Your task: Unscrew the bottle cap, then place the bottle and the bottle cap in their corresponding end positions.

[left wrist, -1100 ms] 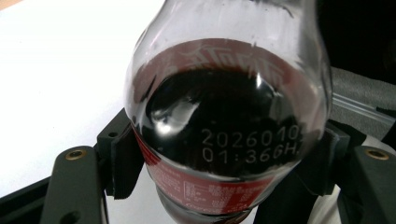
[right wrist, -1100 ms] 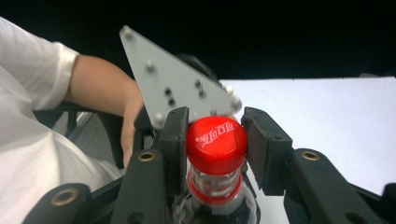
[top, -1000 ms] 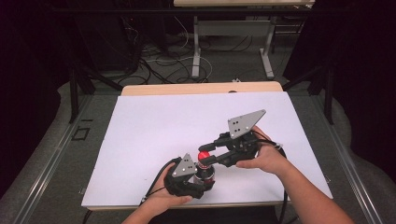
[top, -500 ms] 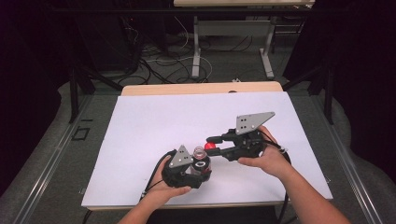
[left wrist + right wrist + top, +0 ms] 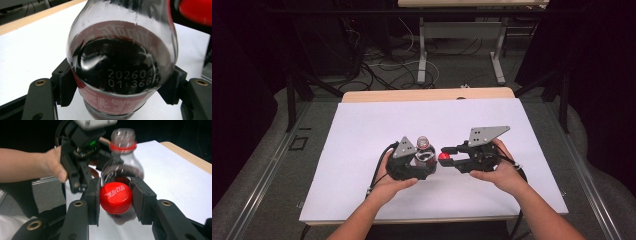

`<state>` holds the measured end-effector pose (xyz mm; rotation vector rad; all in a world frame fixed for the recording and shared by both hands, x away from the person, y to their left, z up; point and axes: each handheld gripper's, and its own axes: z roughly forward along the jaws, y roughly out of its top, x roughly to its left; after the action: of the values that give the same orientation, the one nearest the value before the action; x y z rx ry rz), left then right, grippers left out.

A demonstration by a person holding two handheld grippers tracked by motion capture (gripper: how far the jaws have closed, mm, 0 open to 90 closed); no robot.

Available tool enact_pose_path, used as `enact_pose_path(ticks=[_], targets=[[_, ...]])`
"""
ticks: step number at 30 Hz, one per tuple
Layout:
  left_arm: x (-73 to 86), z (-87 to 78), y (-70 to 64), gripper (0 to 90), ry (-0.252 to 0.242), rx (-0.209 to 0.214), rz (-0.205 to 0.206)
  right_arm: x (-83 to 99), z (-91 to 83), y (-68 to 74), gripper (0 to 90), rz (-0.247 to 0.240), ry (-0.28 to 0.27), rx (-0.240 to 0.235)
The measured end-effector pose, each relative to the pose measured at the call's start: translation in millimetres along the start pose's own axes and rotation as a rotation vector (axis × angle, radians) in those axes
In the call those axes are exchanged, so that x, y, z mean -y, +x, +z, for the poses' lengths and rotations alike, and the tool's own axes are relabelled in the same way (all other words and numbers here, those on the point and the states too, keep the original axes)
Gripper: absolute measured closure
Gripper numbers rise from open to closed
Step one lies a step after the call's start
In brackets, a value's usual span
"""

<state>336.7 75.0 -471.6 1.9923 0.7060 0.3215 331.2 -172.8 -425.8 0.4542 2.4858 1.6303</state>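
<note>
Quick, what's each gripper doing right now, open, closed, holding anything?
Left gripper: closed on the cola bottle, gripping its body.
Right gripper: closed on the red cap, off the bottle.

Between my left jaws sits a clear, glossy plastic bottle (image 5: 122, 62) with a shiny red film label. My right jaws pinch a smooth red plastic cap (image 5: 116, 197). Ribbed matt-black pads (image 5: 93, 200) line them; beneath, matt white desk (image 5: 362, 130) with a wooden edge.

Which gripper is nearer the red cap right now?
Right. The right gripper is clamped on the red cap, off the bottle's open neck. The left gripper grips the cola bottle around its body, just beside the cap.
</note>
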Motion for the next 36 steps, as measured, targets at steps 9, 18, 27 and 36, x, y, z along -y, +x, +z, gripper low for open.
enact_pose_path(ticks=[9,18,27,36], targets=[[-14.5,15.8,10.3,29.2,-0.005,-0.011,-0.02,19.1,2.4,-1.6,61.5,0.038,0.018,0.042],[-25.1,32.7,22.7,29.2,-0.005,-0.041,-0.029,30.4,0.9,-5.9,61.5,0.06,0.022,0.087],[-32.5,55.3,39.5,29.2,0.002,-0.084,-0.043,41.5,-2.3,-9.2,61.6,0.087,0.018,0.141],[-35.2,79.6,57.9,29.2,0.006,-0.126,-0.078,49.2,1.3,-13.9,61.5,0.096,0.009,0.161]])
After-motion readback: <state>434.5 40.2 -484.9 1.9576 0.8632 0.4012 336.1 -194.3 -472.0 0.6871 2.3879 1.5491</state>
